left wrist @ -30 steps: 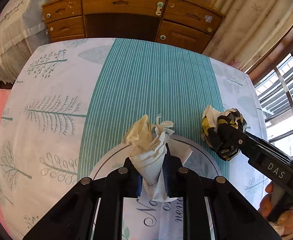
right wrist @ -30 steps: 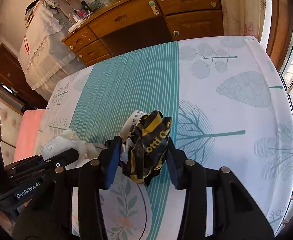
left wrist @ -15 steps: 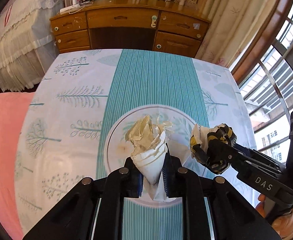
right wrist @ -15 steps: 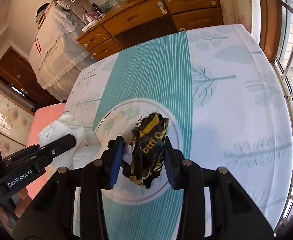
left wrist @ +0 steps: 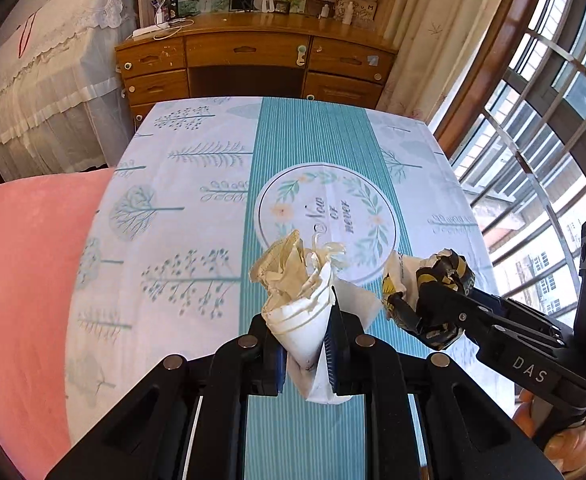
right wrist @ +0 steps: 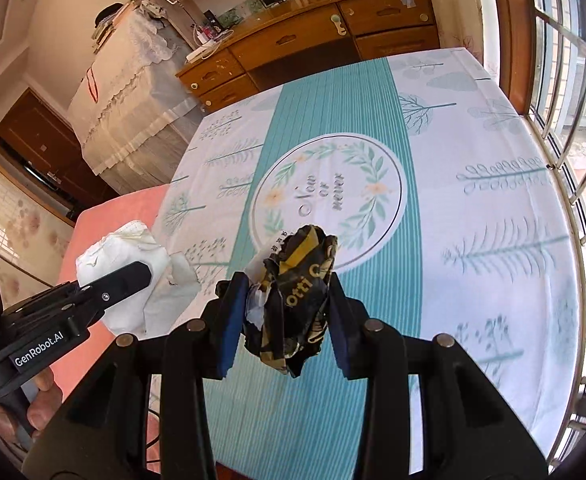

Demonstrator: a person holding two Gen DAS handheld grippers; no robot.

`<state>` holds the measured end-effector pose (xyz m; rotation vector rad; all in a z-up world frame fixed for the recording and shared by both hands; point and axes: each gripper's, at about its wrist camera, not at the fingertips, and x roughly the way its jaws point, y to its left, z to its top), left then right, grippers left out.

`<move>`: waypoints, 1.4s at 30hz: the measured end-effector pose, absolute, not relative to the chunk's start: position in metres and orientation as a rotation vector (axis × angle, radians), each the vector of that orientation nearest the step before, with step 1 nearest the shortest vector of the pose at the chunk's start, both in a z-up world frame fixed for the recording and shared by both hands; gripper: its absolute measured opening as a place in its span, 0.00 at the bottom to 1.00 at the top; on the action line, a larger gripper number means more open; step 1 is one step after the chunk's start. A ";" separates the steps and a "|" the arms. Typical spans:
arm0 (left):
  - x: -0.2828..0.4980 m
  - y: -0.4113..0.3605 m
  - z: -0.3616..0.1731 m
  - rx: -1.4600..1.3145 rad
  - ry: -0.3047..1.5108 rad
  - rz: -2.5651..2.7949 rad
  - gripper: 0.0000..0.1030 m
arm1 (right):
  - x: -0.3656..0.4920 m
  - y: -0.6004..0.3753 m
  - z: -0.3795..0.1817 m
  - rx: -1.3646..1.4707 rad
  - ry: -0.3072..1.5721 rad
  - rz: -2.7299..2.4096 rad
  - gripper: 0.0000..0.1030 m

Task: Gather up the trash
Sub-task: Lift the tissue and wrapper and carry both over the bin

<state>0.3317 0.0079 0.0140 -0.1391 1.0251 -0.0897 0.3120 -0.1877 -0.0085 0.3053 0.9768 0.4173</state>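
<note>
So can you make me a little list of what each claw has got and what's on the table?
left claw: shut on the crumpled white paper
right claw: shut on the black and yellow wrapper
held things: both lifted above the tablecloth, not touching it
tablecloth: white with tree prints, teal striped band, round leafy wreath print in the middle
behind table: wooden desk with drawers
trash bin: none in view

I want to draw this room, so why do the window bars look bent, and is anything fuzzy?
Left wrist view: the fisheye lens bows the window bars near the edge; the crumpled tissue looks sharp. Right wrist view: the same bending, dark corners, and soft, smeared tree prints on the tablecloth at right; the black and yellow wrapper stays clear.
</note>
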 end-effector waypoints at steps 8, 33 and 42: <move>0.228 0.048 0.046 -0.121 0.982 -0.120 0.14 | 0.209 -0.156 0.027 0.324 0.941 0.412 0.33; 0.029 0.075 0.003 0.022 1.078 -0.301 0.15 | 0.006 -0.120 -0.015 0.337 1.055 0.219 0.33; 0.028 0.036 -0.075 0.013 1.188 -0.315 0.15 | -0.004 -0.131 -0.102 0.318 1.187 0.189 0.34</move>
